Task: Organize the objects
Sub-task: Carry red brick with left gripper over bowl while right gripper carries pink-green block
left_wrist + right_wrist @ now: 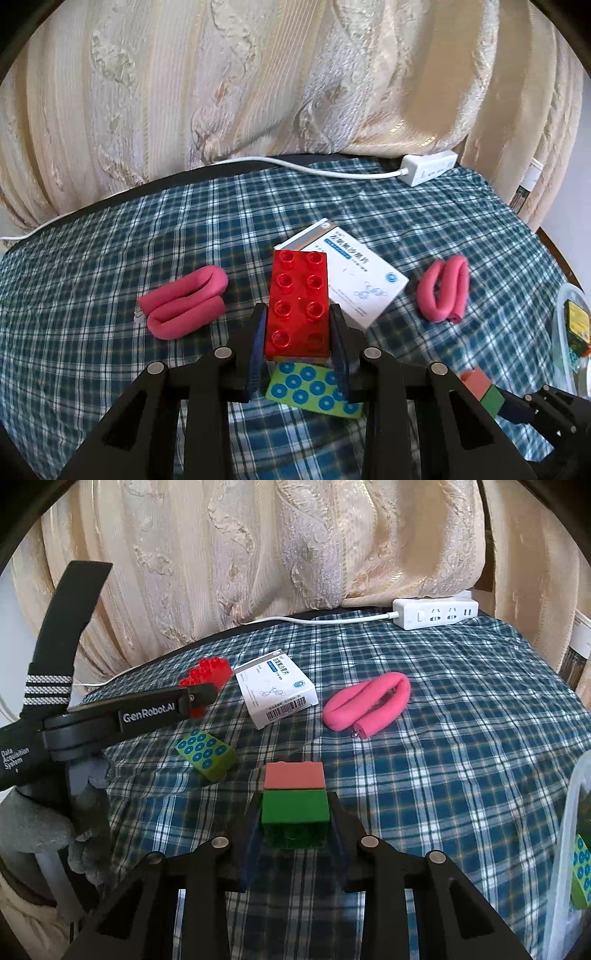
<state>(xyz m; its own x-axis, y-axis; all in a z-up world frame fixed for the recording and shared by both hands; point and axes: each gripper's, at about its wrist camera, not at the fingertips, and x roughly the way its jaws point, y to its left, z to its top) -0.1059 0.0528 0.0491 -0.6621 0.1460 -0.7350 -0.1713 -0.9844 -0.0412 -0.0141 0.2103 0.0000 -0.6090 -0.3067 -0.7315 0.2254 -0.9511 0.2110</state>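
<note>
My left gripper (298, 314) is shut on a red studded brick (299, 302) and holds it above the checked cloth; it also shows from the side in the right wrist view (201, 698). My right gripper (294, 805) is shut on a green brick (294, 818) with a pink brick (294, 775) joined to its far end. A lime brick with blue dots (206, 755) lies on the cloth under the left gripper. A white medicine box (276, 686) lies past it. Two folded pink foam rolls lie on the cloth, one left (183, 301), one right (445, 288).
A clear plastic bin (569, 849) stands at the right edge with a dotted lime brick (581, 873) inside. A white power strip (436, 613) and its cable lie at the back against the cream curtain (258, 554). The checked cloth (443, 757) covers a round table.
</note>
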